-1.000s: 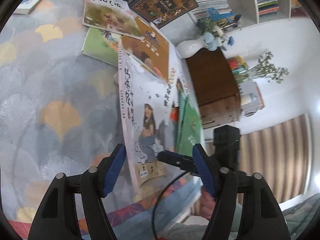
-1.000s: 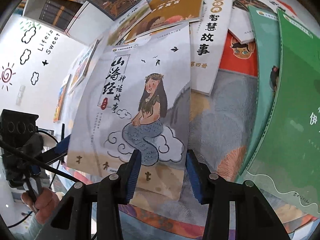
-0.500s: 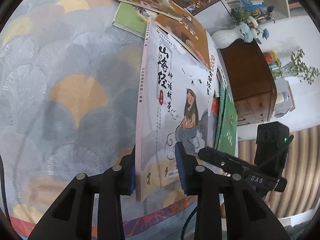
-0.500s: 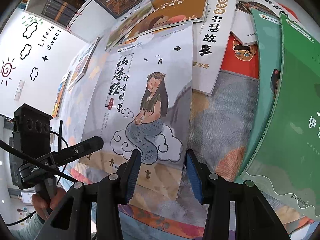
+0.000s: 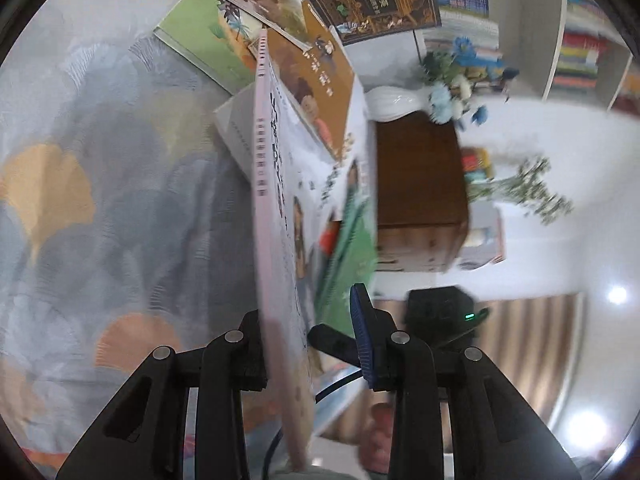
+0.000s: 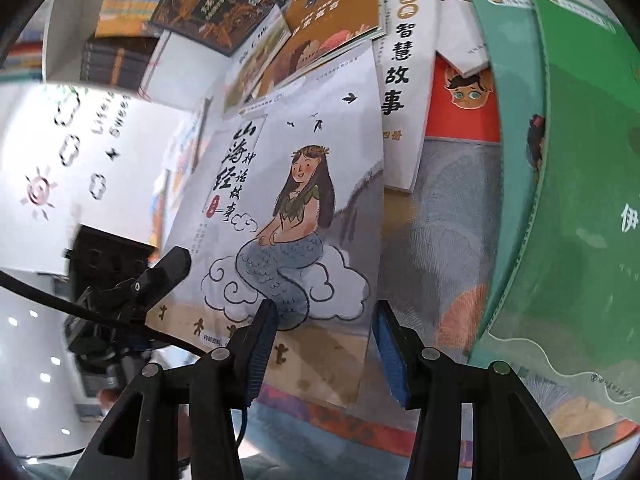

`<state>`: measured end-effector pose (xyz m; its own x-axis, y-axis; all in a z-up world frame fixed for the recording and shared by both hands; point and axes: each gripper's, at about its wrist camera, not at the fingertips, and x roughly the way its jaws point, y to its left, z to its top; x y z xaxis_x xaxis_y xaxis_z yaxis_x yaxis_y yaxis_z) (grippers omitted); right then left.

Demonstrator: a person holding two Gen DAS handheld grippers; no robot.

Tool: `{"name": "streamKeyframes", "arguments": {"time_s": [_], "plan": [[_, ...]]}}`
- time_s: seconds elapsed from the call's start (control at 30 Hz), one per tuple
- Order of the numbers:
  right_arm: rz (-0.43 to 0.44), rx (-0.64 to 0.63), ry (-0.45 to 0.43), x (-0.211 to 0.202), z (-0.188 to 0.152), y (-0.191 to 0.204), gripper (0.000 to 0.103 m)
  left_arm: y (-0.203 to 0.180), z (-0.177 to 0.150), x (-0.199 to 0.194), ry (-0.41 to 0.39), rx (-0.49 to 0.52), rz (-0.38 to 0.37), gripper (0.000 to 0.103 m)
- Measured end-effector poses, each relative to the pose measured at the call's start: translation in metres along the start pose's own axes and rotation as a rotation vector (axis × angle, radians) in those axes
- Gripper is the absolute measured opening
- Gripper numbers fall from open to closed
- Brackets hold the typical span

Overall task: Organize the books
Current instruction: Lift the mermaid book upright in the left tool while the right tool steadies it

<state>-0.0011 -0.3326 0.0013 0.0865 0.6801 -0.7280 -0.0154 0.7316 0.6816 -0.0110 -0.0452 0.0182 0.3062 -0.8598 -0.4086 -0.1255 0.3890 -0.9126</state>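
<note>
The left gripper [image 5: 312,344] is pinching the mermaid book [image 6: 296,216] near its bottom corner. In the left wrist view the book's edge runs up from between the fingers toward 12 o'clock, so we see it almost side-on. The jaws closed in on it a moment ago and now sit tight on the cover.

The right gripper [image 6: 324,344] has its blue pads spread, with the book's bottom edge lying between them but not squeezed. Its jaws have just been opening a little wider.

The book is thin, light and bendy. It looks like it would flop if held by one corner only. A better place to hold is close to the pink spine [image 5: 262,184], where it is stiffer. The cover looks smooth, so it may slip.

A second ago the book lay flatter on the leaf-pattern cloth [image 5: 100,208]. Now its left side is tipped up off the cloth.

Farther off, at 1 o'clock in the right wrist view, lies a white book with big black letters [image 6: 400,72]. At 3 o'clock are green books [image 6: 580,160]. At 11 o'clock sits a dark patterned book [image 6: 212,4].
</note>
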Motion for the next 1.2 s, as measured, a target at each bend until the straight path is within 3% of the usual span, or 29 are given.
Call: {"name": "streamKeyframes", "arguments": {"time_s": [0.27,0.33,0.4,0.5,0.57,0.67,0.8,0.93,1.2], "plan": [[0.228,0.147,0.019,0.011,0.005,-0.021,0.053,0.007,0.004,0.002,0.004,-0.103,-0.113,0.029],[0.288,0.175,0.027,0.020,0.005,-0.020,0.050,0.013,0.004,0.001,0.008,-0.125,-0.125,0.029],[0.301,0.175,0.025,0.022,0.005,-0.018,0.041,0.017,0.004,0.000,0.012,-0.122,-0.098,0.029],[0.229,0.111,0.004,0.017,0.003,-0.005,0.033,0.018,0.003,-0.002,0.020,-0.086,-0.025,0.029],[0.156,0.055,-0.009,0.015,0.001,0.005,0.030,0.013,0.002,-0.003,0.013,-0.033,0.074,0.029],[0.007,-0.070,-0.024,0.016,-0.003,0.031,0.029,0.002,0.000,-0.005,0.000,0.073,0.240,0.029],[-0.167,-0.270,-0.036,0.022,-0.014,0.079,0.029,-0.015,-0.005,-0.010,-0.025,0.210,0.392,0.029],[-0.257,-0.399,-0.029,0.030,-0.030,0.112,0.029,-0.026,-0.010,-0.022,-0.051,0.291,0.452,0.029],[-0.273,-0.521,0.011,0.045,-0.049,0.158,0.029,-0.033,-0.017,-0.078,-0.141,0.346,0.469,0.029]]}}
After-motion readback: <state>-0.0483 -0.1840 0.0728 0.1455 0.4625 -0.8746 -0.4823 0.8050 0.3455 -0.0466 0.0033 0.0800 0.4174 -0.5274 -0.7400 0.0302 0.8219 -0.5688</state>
